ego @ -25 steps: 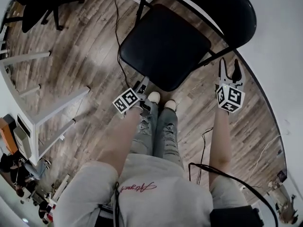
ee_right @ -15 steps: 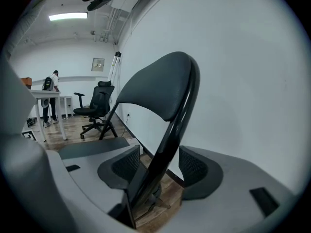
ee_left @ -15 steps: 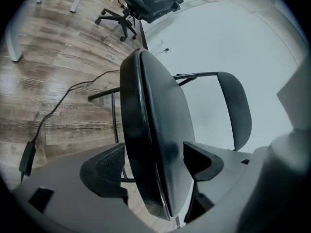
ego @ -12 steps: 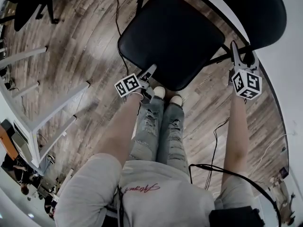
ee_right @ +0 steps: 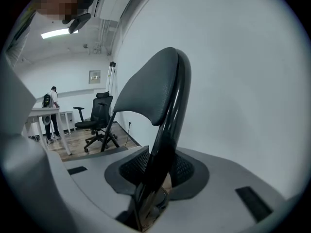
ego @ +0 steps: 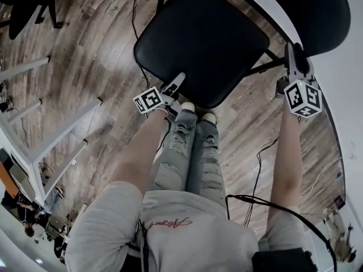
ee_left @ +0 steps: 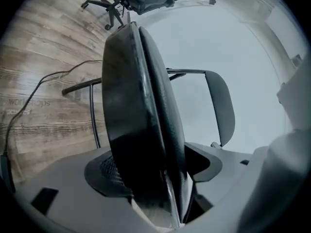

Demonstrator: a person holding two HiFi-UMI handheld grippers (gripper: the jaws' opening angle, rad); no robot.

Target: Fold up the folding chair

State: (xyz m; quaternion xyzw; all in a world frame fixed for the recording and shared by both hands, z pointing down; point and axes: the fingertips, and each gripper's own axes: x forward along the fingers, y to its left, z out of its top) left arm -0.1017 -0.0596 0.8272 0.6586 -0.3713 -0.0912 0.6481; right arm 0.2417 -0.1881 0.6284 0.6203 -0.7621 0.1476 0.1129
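Note:
The black folding chair stands open, its padded seat (ego: 201, 41) in front of my feet and its backrest (ego: 317, 10) at the upper right. My left gripper (ego: 178, 80) sits at the seat's front edge. In the left gripper view the seat edge (ee_left: 141, 120) lies between the wide jaws of that gripper (ee_left: 155, 166), which have just been opening. My right gripper (ego: 295, 54) is at the side of the backrest. Its jaws have just been closing, and in the right gripper view this gripper (ee_right: 156, 173) is shut on the black back frame tube (ee_right: 170, 125).
A white table's legs (ego: 57, 135) stand at the left and a black office chair (ego: 34, 4) at the upper left. Cables (ego: 136, 21) run over the wood floor. A white wall (ego: 351, 95) is close behind the chair. My shoes (ego: 195, 111) are just under the seat's front.
Both grippers moved in toward the chair: the left to the seat's front edge, the right up to the back frame tube, where its jaws closed.

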